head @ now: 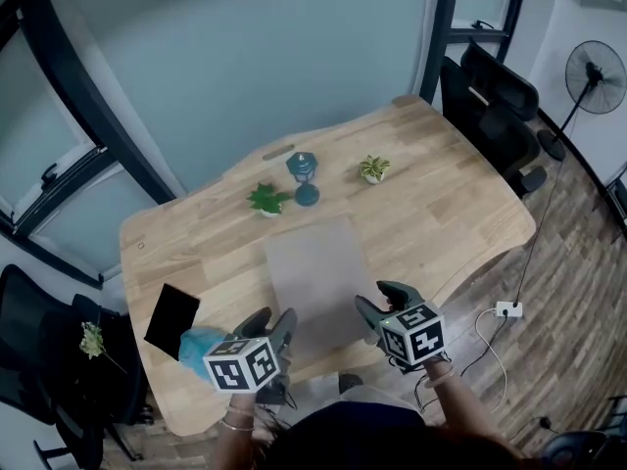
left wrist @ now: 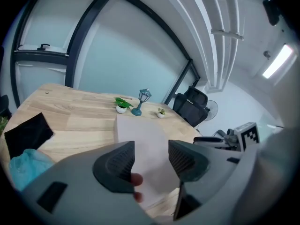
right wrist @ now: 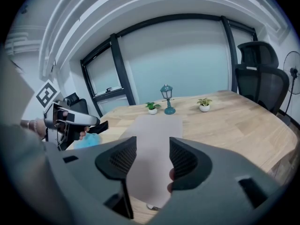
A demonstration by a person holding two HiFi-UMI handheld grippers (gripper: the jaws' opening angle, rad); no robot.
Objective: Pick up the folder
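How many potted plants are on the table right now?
2. The left potted plant sits beside the blue lantern, the right potted plant on its other side, both beyond the folder. None looks hidden.

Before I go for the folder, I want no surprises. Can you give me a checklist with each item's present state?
1. Left claw open, nothing between its jaws: ok.
2. Right claw open, nothing between its jaws: ok.
3. Folder flat on the table, nothing on top: ok.
4. Lantern, darker plant and paler plant stand apart beyond its far edge: ok.
5. Blue cloth apart from the folder: ok.
6. Near edge raised enough to grip: cannot tell.
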